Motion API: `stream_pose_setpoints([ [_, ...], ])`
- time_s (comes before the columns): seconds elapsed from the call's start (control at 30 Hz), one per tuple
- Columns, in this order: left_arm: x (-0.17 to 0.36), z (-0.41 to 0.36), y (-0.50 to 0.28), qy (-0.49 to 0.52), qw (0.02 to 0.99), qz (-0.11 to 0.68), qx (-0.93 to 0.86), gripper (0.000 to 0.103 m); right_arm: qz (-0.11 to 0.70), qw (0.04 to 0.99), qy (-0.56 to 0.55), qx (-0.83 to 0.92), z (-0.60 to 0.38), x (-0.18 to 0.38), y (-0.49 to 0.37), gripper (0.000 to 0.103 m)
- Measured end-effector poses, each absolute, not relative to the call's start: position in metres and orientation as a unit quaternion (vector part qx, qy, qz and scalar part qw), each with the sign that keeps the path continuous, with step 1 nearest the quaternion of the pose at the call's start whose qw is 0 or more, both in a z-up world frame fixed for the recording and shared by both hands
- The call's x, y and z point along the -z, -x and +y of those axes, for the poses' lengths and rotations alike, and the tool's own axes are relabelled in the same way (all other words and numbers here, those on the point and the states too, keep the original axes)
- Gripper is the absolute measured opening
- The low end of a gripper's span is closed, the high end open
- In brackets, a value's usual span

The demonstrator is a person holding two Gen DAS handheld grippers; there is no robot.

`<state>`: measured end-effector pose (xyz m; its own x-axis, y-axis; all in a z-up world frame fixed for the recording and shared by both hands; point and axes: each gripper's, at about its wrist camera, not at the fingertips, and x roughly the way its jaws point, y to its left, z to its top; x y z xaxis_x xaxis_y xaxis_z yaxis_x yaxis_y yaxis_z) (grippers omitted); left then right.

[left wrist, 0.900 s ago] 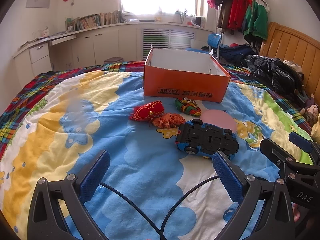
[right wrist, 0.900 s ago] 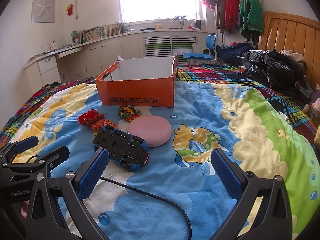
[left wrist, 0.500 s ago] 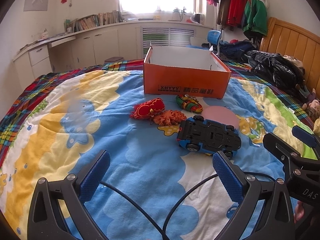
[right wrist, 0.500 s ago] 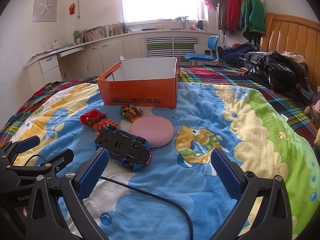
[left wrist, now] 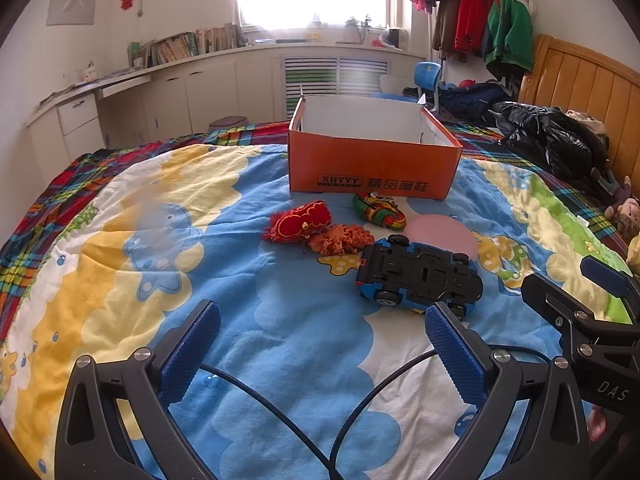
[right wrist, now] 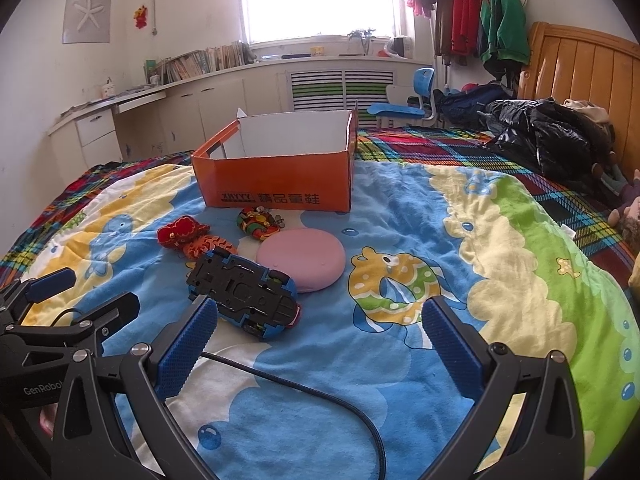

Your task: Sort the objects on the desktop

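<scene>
While both grippers are hovering low over the cartoon-print blanket point(left wrist: 280, 320), the orange shoebox point(left wrist: 372, 168) is sitting open-topped at the far side of it, and it looks to me like the place the small things are meant to go. From what shows over its rim, nothing is lying inside.

Between the box and the grippers, a loose cluster is lying. Nearest is the blue toy car point(left wrist: 418, 276), flipped on its roof with its black underside up, its long axis running crosswise in the left wrist view and slanting away to the left in the right wrist view. Just behind it, touching or nearly so, is the pink round disc point(right wrist: 301, 258). Farther back are lying a red embroidered pouch point(left wrist: 300, 222), an orange knotted tassel point(left wrist: 342, 239) and a small striped toy point(left wrist: 378, 210), the last just in front of the box wall.

The left gripper point(left wrist: 320, 354) is standing wide open, holding nothing, the car just ahead of its right finger. The right gripper point(right wrist: 316, 346) is also spread wide and empty, the car just ahead of its left finger. Both seem about equally near; I would guess the car is the first pick, taken across its narrow width.
</scene>
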<state>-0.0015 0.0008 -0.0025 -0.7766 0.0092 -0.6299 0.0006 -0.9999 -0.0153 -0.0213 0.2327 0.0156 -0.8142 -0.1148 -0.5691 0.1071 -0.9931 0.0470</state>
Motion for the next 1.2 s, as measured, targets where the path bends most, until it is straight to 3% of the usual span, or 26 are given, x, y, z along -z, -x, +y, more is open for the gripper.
stream_pose_setpoints([
  [0.8, 0.006, -0.002, 0.005, 0.352, 0.011, -0.009, -0.936, 0.102, -0.006, 0.063, -0.313, 0.948, 0.232, -0.014, 0.024, 0.103],
  [1.2, -0.006, -0.02, 0.012, 0.36, 0.059, -0.074, -0.928, 0.102, -0.096, 0.078, -0.32, 0.939, 0.249, -0.02, 0.03, 0.103],
])
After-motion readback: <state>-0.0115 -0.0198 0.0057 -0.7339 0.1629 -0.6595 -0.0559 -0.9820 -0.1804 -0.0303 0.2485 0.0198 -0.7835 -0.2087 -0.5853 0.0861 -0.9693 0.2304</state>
